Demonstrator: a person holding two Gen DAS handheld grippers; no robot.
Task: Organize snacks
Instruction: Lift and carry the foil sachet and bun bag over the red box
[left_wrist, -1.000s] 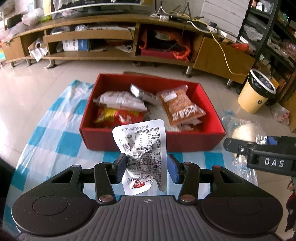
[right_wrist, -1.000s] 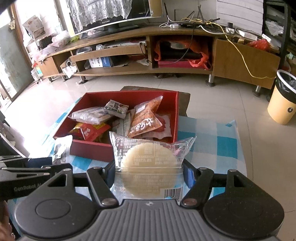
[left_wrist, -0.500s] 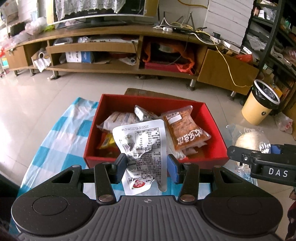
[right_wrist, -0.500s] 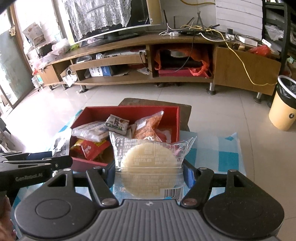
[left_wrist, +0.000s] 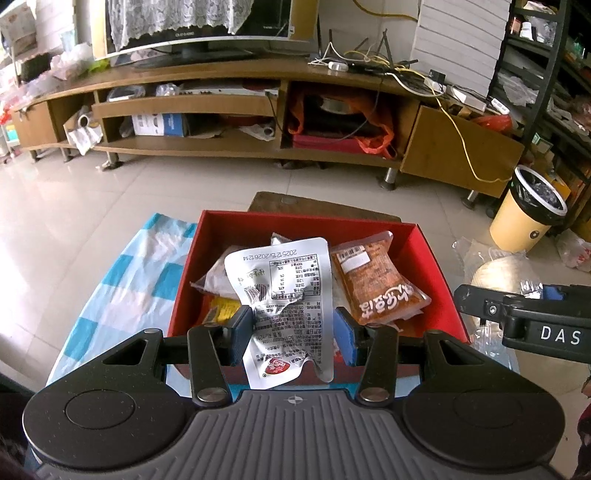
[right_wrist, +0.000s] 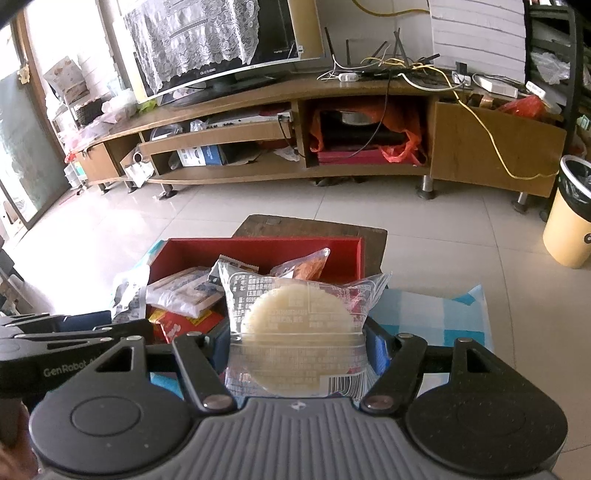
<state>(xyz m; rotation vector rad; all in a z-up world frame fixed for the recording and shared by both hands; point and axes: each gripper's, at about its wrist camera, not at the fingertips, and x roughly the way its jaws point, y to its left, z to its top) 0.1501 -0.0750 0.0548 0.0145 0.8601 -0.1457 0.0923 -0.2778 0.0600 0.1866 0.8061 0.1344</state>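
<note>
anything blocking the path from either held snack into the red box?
Nothing visible. The silver packet in the left tool and the round cake pack in the right tool face the open-topped red box.

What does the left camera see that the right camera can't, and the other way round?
Only the left wrist view shows the printed back of the silver packet pinched in the left gripper. Only the right wrist view shows the clear-wrapped round cake face-on, clamped in the right gripper, and the bright doorway. Both show the red box of snacks, the TV stand and the yellow bin.
</note>
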